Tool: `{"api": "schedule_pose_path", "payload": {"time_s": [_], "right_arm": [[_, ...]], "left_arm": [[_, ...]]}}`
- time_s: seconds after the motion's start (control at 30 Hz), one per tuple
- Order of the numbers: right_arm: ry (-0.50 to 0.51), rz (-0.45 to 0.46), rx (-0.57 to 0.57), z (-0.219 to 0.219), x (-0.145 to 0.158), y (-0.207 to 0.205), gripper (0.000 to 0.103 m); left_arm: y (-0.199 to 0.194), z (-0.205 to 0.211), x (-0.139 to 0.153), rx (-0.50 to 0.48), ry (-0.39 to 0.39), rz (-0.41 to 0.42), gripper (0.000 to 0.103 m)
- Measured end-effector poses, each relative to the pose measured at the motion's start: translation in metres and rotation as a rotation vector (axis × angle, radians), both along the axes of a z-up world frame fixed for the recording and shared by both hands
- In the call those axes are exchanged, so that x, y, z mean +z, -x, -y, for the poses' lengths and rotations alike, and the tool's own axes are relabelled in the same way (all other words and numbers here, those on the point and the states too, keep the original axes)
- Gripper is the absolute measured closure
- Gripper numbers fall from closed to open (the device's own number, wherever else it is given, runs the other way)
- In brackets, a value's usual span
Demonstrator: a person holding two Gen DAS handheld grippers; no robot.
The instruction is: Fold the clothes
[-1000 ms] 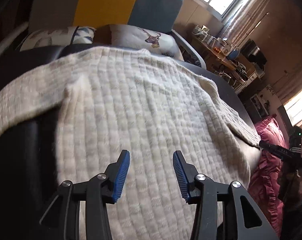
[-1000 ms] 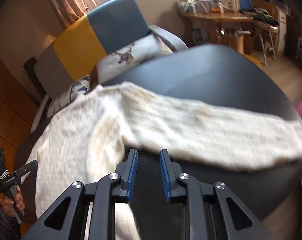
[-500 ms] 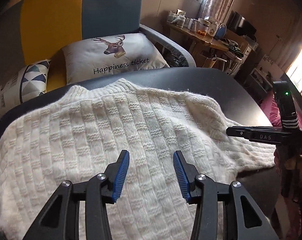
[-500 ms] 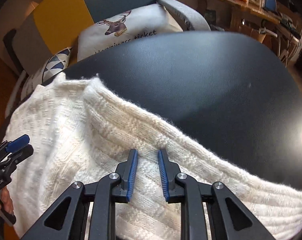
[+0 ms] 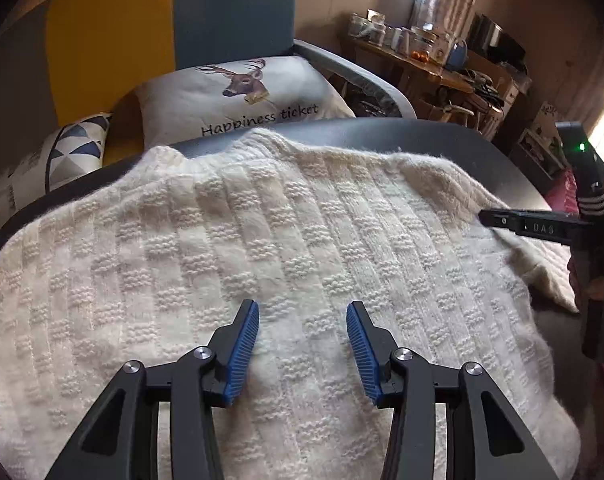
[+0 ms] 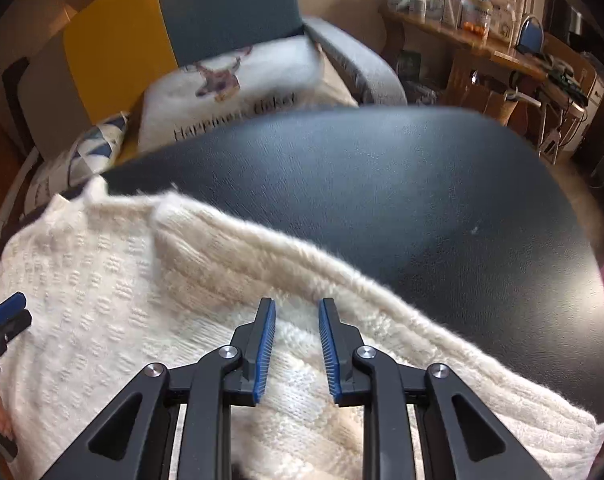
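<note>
On dark table (image 6: pixel 422 184), cream sweater (image 5: pixel 261 248) lies under both spread jaws.

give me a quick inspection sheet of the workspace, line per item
surface: dark round table, right half bare
job's things: cream knit sweater spread flat, sleeve lying toward the right edge
clutter: nothing seen on the table
grippers: left hand-held gripper open above the sweater body; right hand-held gripper open over the sleeve, holding nothing
cables: nothing seen
surroundings: deer cushion on a yellow and blue chair; crowded wooden side table
</note>
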State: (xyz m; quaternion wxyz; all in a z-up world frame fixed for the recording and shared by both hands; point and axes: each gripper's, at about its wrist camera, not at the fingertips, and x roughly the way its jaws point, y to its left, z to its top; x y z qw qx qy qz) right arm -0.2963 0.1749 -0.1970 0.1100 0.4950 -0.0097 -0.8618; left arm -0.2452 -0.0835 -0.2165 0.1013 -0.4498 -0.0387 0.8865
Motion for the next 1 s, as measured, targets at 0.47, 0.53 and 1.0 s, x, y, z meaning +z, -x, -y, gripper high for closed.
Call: {"api": "schedule_pose_path", "payload": {"time_s": [0.47,0.53,1.0], "right_arm": [[0.093,-0.006,0.293,0.151,0.006,0.0,0.08],[0.077,0.014,0.293,0.168,-0.002,0.014,0.081],[0.159,0.124,0.31,0.207,-0.015,0.05,0.077]], "left_arm": [[-0.023,0.205,0.009,0.425,0.025,-0.028,0.056],[-0.025,0.217,0.007,0.438,0.037,-0.029,0.056],[-0.032,0.256,-0.016,0.484,0.021,0.041,0.048]]}}
